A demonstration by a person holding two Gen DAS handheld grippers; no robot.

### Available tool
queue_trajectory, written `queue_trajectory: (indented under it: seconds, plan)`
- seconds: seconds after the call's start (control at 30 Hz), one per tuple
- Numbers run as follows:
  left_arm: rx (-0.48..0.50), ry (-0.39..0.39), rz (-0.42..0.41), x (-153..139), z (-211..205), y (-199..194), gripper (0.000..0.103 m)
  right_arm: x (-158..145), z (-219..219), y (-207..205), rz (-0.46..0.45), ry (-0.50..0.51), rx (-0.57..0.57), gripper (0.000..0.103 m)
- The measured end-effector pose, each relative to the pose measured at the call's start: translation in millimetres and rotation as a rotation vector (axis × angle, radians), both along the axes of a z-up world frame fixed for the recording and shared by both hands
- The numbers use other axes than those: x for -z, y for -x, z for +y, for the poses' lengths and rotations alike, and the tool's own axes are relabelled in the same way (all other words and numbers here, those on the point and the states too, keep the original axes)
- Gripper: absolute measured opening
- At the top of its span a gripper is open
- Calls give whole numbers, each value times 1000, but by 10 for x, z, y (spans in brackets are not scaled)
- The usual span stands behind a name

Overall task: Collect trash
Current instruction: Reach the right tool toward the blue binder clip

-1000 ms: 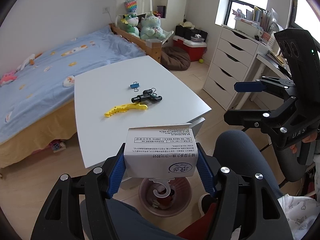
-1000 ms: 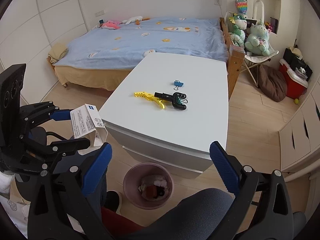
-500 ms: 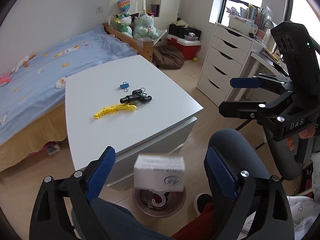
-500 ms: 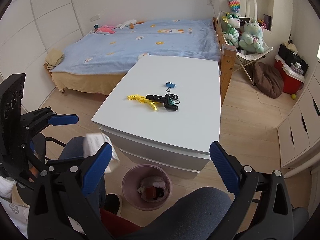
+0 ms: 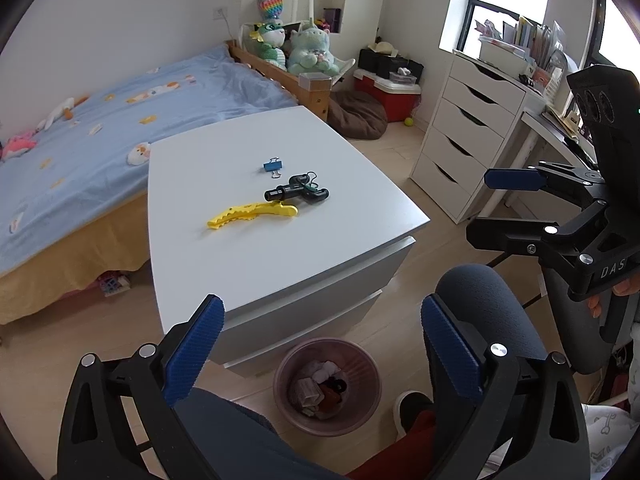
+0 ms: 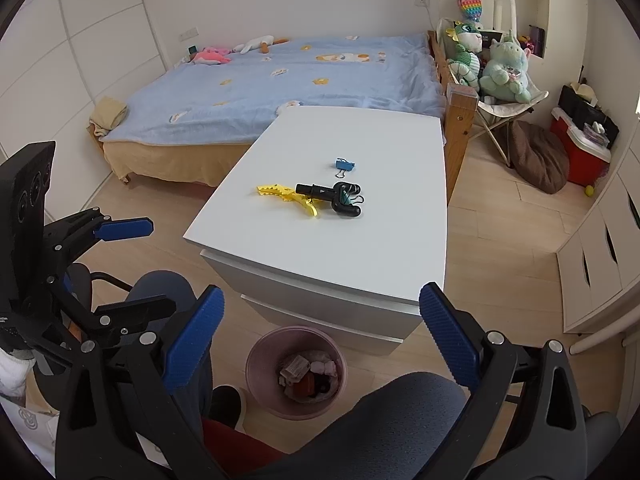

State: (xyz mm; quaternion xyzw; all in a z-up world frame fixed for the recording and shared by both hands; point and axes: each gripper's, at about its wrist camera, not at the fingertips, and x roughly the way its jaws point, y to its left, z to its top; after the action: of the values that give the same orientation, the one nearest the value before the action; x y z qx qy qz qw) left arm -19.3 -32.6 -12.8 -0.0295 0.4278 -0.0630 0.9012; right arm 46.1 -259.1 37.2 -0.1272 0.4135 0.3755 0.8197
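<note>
A pink waste bin (image 5: 327,386) stands on the floor in front of the white table (image 5: 224,264); it also shows in the right wrist view (image 6: 296,372). The small white carton (image 6: 295,366) lies inside it among other trash. My left gripper (image 5: 320,348) is open and empty above the bin. My right gripper (image 6: 320,340) is open and empty too; it also shows in the left wrist view (image 5: 516,208). On the table lie a yellow clip (image 5: 252,213), a black tool (image 5: 298,192) and a blue binder clip (image 5: 273,165).
A bed with a blue cover (image 5: 92,128) lies behind the table. A white drawer unit (image 5: 468,140) stands at the right. The person's knees (image 5: 480,300) are beside the bin. Plush toys (image 6: 492,64), a brown cushion and a red cooler stand at the back.
My left gripper opened and let go of the white carton. The carton fell into the pink bin. Both grippers have lifted a little.
</note>
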Motion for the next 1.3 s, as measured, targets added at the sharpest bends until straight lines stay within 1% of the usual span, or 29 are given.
queue_trajectory:
  seconds: [0.23,0.33,0.57,0.87,1.0,1.13,1.3]
  plan:
    - [-15,4,-4,11,62,-21,95,13,71,-19,5,4,-4,96]
    - [-33,9,-22,6,116,-30,95,0,114,-58,3,4,-4,96]
    - [-60,10,-45,-29,219,-60,95,-83,326,-268,-10,16,-3,96]
    - [-80,20,-70,-58,331,-76,95,-135,804,-744,-4,72,-12,96]
    - [-87,25,-71,-43,369,-81,95,-116,1053,-1001,19,96,-1,96]
    - [-99,31,-73,-34,408,-75,95,-52,1301,-1287,63,119,33,96]
    - [-110,37,-73,-11,434,-59,95,130,1595,-1633,140,174,68,96]
